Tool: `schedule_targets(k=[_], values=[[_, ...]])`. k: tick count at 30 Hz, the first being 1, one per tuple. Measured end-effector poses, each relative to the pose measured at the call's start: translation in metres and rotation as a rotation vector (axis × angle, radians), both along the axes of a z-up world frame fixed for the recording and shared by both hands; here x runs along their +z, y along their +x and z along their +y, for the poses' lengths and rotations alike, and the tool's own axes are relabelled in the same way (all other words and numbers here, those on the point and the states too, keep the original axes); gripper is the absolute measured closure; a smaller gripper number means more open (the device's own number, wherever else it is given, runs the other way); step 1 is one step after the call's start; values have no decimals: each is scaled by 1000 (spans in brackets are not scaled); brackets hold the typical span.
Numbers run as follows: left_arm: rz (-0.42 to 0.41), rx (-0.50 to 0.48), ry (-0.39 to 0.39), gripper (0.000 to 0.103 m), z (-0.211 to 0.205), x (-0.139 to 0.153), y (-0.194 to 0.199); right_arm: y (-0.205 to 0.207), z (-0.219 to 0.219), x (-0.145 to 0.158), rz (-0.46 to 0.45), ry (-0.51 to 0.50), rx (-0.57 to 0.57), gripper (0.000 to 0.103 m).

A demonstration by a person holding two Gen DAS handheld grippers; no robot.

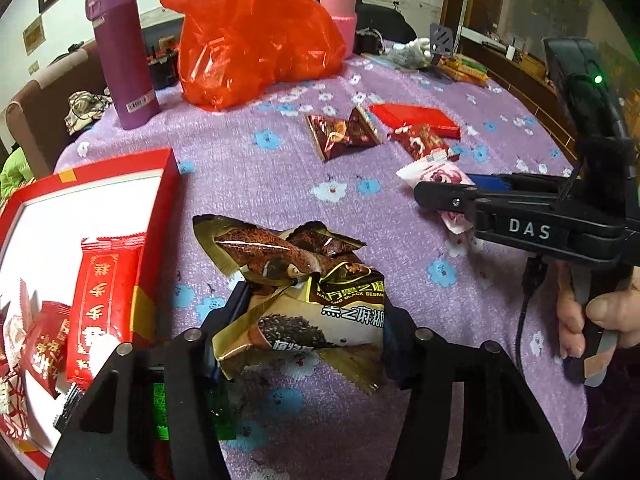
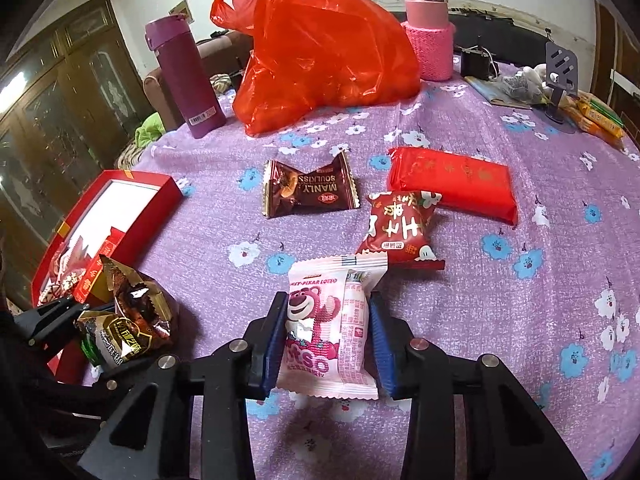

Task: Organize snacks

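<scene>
My left gripper (image 1: 316, 300) is shut on a bundle of brown and gold snack packets (image 1: 308, 292), held above the cloth beside the red box (image 1: 160, 184); it also shows in the right wrist view (image 2: 124, 320). My right gripper (image 2: 328, 320) is shut on a pink bear snack packet (image 2: 332, 328), seen in the left wrist view (image 1: 436, 174) too. The red box (image 2: 160, 196) holds several red packets (image 1: 104, 304). On the cloth lie a brown candy packet (image 2: 308, 192), a small red packet (image 2: 400, 228) and a flat red pack (image 2: 452, 180).
A red plastic bag (image 2: 320, 48), a purple flask (image 2: 184, 76) and a pink-sleeved bottle (image 2: 428, 40) stand at the back of the purple flowered tablecloth (image 2: 520, 300). A phone stand (image 2: 560, 76) and yellow packets (image 2: 600, 116) sit at the far right.
</scene>
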State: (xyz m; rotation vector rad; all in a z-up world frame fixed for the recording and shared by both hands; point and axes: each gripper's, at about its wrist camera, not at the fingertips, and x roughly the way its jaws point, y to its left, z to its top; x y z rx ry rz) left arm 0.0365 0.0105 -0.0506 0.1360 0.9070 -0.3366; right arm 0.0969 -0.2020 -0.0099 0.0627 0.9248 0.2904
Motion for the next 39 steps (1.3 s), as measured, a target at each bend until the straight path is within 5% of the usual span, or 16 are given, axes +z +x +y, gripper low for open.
schedule_targets(k=[15, 33, 39], values=[[-108, 45, -1, 47, 18, 35, -34, -3, -3, 11, -53, 53, -3, 64], [-209, 225, -64, 47, 108, 60, -92, -10, -18, 23, -200, 117, -61, 64], [-276, 303, -34, 47, 142, 73, -109, -9, -11, 28, -185, 163, -70, 64]])
